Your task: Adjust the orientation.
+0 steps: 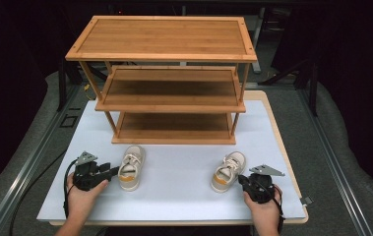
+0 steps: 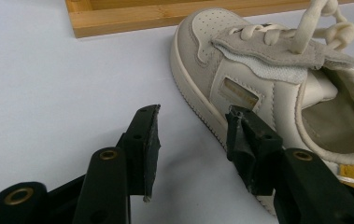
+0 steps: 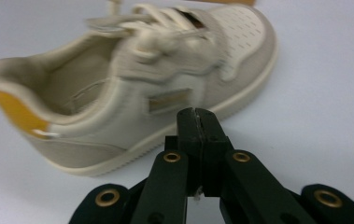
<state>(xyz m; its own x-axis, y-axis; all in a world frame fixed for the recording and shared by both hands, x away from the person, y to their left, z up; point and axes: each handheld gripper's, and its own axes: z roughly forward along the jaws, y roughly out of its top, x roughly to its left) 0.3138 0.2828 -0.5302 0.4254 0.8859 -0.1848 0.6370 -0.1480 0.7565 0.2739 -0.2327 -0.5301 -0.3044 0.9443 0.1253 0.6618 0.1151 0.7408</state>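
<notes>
- Two cream shoes on the white desk (image 1: pixel 174 191) before the wooden rack (image 1: pixel 167 83).
- My left gripper (image 2: pixel 193 140) is released beside the left shoe (image 1: pixel 131 167).
- My right gripper (image 3: pixel 197 122) is clenched, empty, by the right shoe (image 1: pixel 227 171).

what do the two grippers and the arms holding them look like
Both are black. The left gripper and right gripper each carry a grey three-cornered plate on top and trail a black cable. Their jaws are black bars with brass-coloured rivets and dark pads. The forearms are bare, with no sleeves.
</notes>
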